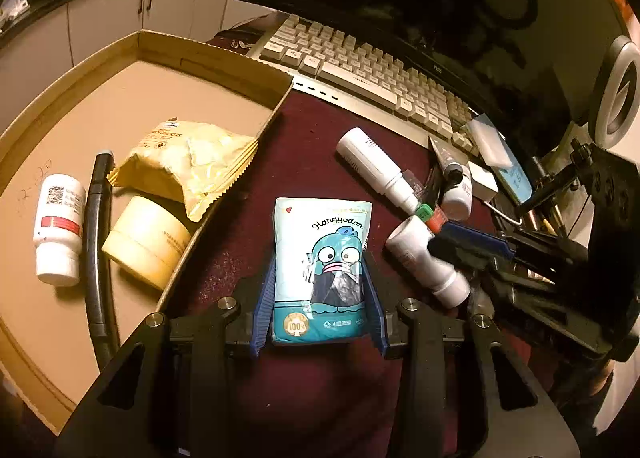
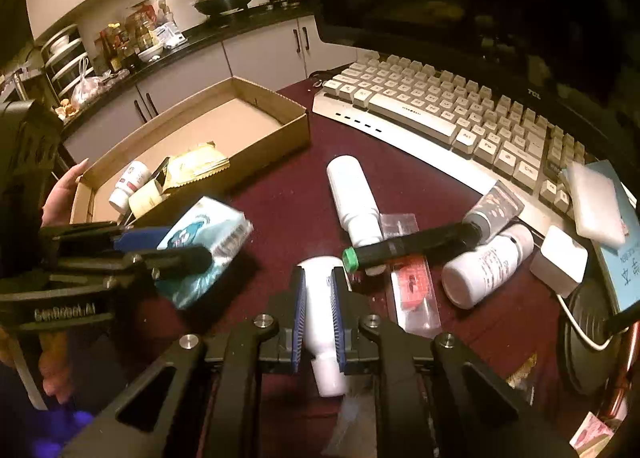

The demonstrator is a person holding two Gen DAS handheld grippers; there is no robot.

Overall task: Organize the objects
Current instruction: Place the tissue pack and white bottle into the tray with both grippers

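Note:
My left gripper is shut on a teal tissue pack with a cartoon fish on it; its blue pads press both long sides. In the right wrist view the tissue pack hangs tilted in the left gripper, beside the cardboard box. My right gripper is shut on a small white bottle lying on the maroon table, cap towards the camera. The left wrist view shows the same white bottle in the right gripper.
The cardboard box holds a yellow snack bag, a cream jar, a black tube and a red-labelled pill bottle. Loose on the table lie a white bottle, a green-capped marker, another bottle and a charger. A keyboard lies behind them.

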